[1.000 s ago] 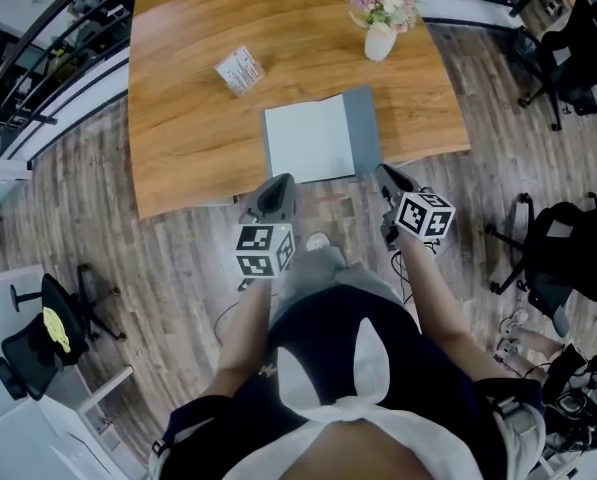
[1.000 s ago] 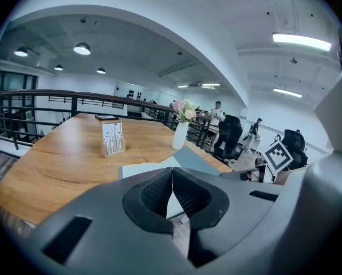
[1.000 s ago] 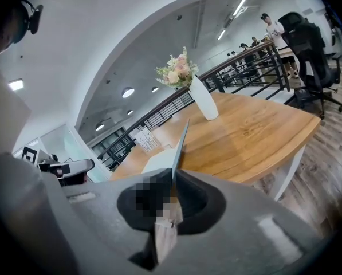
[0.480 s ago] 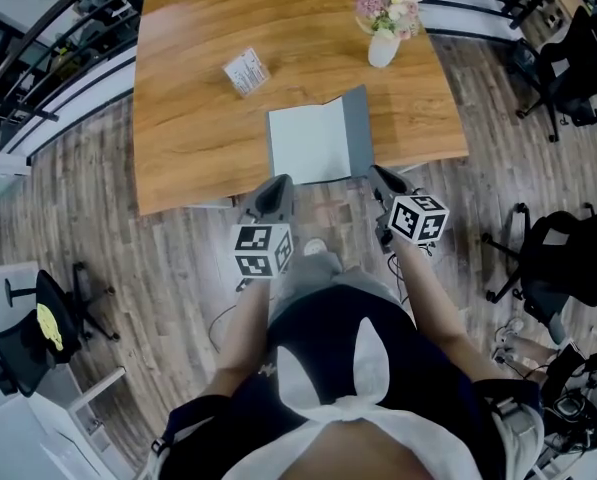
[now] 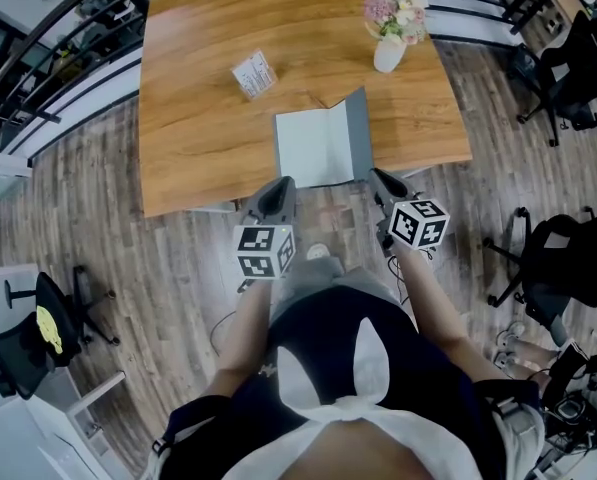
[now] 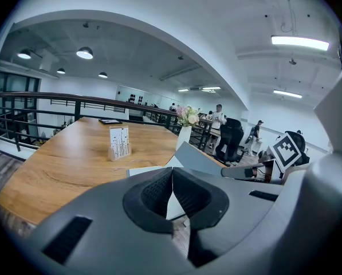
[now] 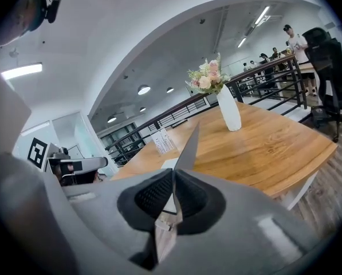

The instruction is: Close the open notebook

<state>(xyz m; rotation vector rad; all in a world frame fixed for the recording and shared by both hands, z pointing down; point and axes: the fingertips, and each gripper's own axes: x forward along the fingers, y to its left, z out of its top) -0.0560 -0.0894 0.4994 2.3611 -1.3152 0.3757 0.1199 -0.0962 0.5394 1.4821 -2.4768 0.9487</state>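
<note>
Notebook (image 5: pixel 316 148) lies open at the table's (image 5: pixel 198 118) near edge. Its 5 o'clock cover corner is pinched, raised, in the right gripper (image 5: pixel 379 177). The left gripper (image 5: pixel 281 184), at 7 o'clock, is closed and empty. A vase (image 5: pixel 389 53) stands beyond, at 1 o'clock.

Left gripper (image 5: pixel 280 183) fingers together, empty. Right gripper (image 5: pixel 376 176) fingers pinched on notebook cover (image 5: pixel 358 133). Both point forward, slightly down.
</note>
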